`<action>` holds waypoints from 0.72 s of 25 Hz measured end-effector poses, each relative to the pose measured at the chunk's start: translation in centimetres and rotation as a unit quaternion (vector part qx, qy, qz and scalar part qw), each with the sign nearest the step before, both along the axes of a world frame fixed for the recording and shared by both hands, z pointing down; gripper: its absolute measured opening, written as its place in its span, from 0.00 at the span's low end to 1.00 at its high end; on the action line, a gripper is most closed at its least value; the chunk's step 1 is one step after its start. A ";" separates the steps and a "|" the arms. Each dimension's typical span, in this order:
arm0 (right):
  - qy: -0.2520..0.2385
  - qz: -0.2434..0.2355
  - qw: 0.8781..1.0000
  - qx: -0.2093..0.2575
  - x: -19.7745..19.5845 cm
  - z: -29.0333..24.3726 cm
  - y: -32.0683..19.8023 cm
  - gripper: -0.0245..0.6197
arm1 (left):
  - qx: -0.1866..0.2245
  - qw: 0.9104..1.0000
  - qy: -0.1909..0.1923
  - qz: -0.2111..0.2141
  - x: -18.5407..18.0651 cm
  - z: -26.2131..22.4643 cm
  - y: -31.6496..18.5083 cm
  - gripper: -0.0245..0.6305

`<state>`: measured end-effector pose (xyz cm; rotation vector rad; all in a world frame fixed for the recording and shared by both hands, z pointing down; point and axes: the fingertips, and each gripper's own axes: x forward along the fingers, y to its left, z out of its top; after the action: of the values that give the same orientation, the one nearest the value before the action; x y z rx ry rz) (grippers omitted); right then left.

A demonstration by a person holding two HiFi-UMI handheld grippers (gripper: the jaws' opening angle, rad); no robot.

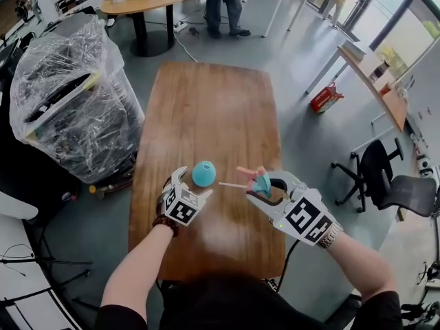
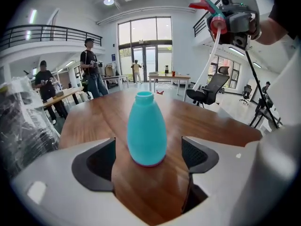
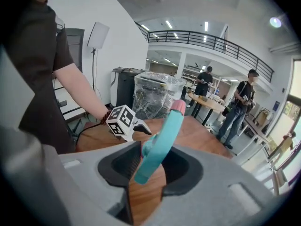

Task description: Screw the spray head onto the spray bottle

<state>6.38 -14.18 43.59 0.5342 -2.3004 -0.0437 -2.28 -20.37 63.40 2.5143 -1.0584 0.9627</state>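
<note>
This is a tall, open office or lab hall, with a railed mezzanine (image 2: 47,32), glazed entrance doors (image 2: 143,55), a long wooden table (image 1: 206,115), a black office chair (image 1: 378,177) and plastic-wrapped equipment (image 1: 69,102).

spray bottle (image 1: 203,173) standing, table (image 1: 206,102) open beyond

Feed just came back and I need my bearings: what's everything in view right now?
spray bottle: 1, teal, upright on table, no cap
spray head: 1, teal, pink trigger, white tube, held above table
table: 1, brown wood, centre
plastic-wrapped load: 1, clear wrap, left of table
office chair: 1, black, right of table
people: several, background
left gripper: 1, white, open around spray bottle
right gripper: 1, white, shut on spray head
</note>
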 end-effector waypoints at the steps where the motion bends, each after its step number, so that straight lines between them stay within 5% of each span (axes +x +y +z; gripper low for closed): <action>1: -0.001 0.004 1.000 0.000 0.1 -0.2 -0.2 0.23 | -0.004 1.000 0.002 0.001 0.1 0.5 -0.3 0.74; 18: -0.031 0.030 0.999 0.008 0.4 -2.8 -1.2 0.23 | -0.013 0.999 -0.030 0.044 1.6 4.3 -1.8 0.67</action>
<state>6.76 -15.38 40.83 0.6190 -2.3443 -0.0163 -0.70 -22.17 67.73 2.5443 -0.9530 1.0753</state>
